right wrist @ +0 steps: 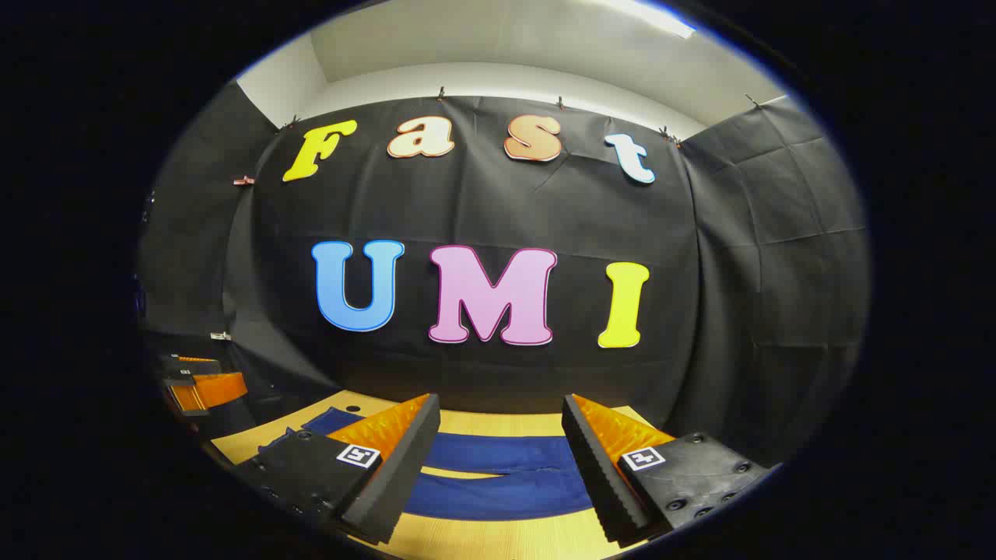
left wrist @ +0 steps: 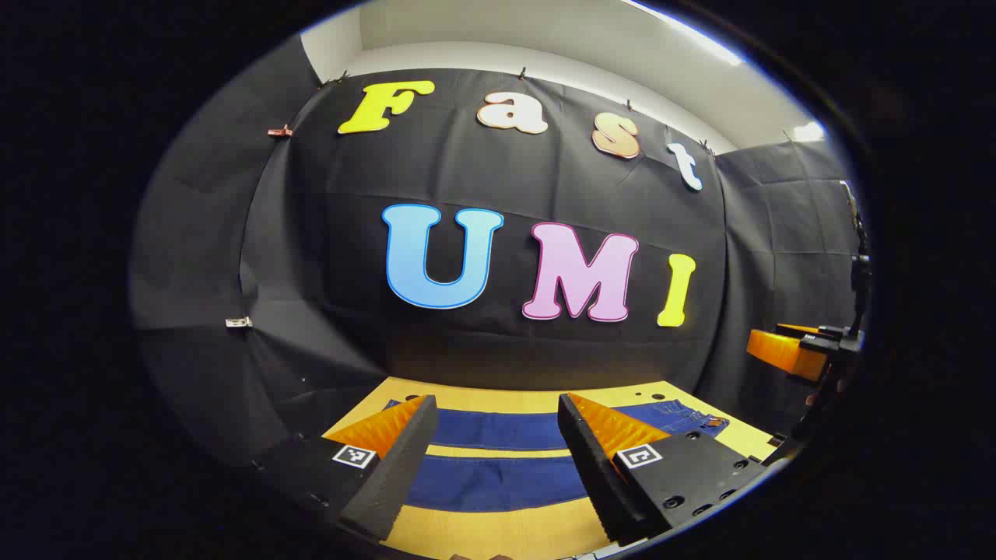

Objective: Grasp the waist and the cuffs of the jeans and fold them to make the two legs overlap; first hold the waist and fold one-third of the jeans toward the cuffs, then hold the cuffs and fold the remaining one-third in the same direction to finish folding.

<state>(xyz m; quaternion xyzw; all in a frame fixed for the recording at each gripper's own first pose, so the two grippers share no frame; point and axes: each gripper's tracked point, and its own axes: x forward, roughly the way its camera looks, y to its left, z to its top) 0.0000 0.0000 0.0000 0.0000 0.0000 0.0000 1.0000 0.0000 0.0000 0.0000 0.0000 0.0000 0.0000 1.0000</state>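
In the left gripper view our left gripper (left wrist: 494,459) hangs wide open, the jeans (left wrist: 498,459) flat on the table (left wrist: 498,533) between its jaws, while in the right gripper view our right gripper (right wrist: 498,467) gapes likewise above the denim, ready to descend.

Black cloth (left wrist: 498,179) hung by clips covered the booth's back and side walls. Above it ran a white wall (right wrist: 506,78) and a bright ceiling light (right wrist: 646,15). Below stood a pale wooden table (left wrist: 498,537).
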